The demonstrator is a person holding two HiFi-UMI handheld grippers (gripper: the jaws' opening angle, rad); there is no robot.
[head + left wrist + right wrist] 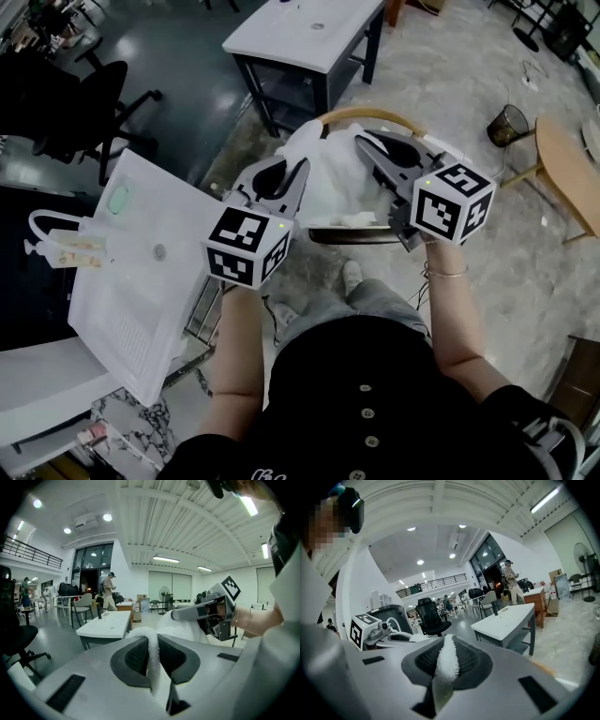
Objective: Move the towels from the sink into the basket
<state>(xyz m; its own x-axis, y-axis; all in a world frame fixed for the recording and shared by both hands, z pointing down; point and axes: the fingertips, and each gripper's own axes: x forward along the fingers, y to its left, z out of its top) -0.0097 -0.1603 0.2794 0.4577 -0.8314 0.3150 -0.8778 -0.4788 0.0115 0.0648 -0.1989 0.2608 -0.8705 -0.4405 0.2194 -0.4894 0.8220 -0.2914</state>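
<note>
Over the round basket (349, 235) on the floor, just right of the white sink's (141, 281) near corner, a white towel (330, 173) hangs spread between the two tools. The left gripper (300, 169) is clenched on one edge and the right gripper (362, 141) pinches the other (terry pile shows squeezed between each pair of pads). The two-point hold probably lets the cloth clear the basket's wooden handle (361, 114) before it is dropped in.

We note a white desk (305, 33) ahead, black office chair (70, 103) far left, wire wastebin (507, 123) beside a wooden table (570, 178).
</note>
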